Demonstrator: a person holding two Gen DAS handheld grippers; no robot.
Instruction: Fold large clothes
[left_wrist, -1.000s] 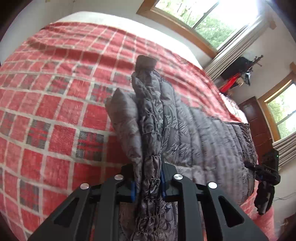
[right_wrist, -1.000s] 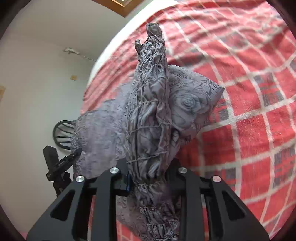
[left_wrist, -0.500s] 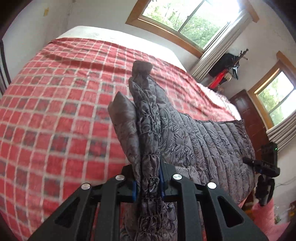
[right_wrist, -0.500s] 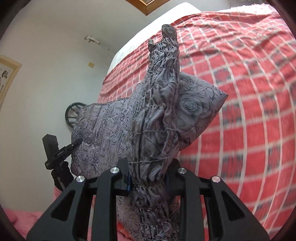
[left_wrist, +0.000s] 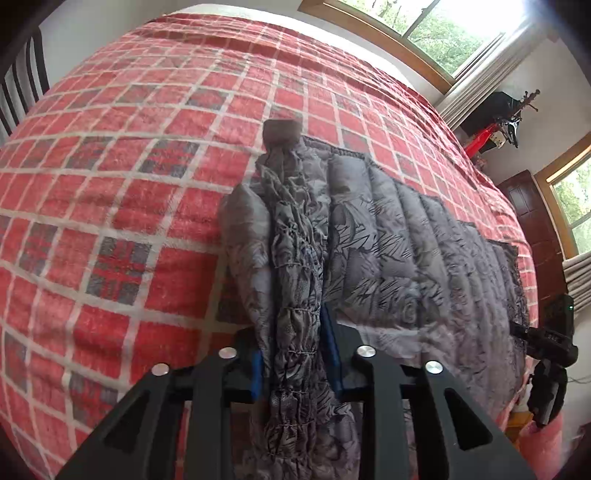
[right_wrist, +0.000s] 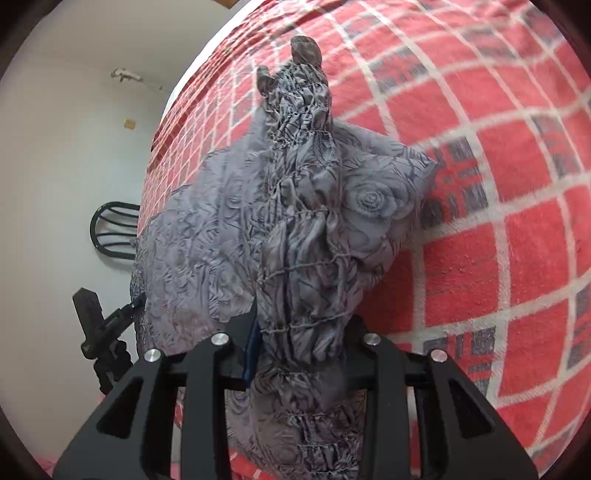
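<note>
Both the left gripper and right gripper clamp the gathered hem of the grey quilted garment. Open red checked bedspread fills the frame's left and top; the garment's far edge lies at centre-right.

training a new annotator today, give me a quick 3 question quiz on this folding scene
1. True or false: the left gripper is shut on a bunched elastic edge of the grey quilted garment.
2. Multiple choice: what does the garment lie on? A) bare wooden floor B) red checked blanket C) glass table
3. Fill in: the other gripper shows at the ___ edge of the left wrist view.

Key
1. True; the right gripper clamps an edge of it too.
2. B
3. Right; it shows there as a black device.
</note>
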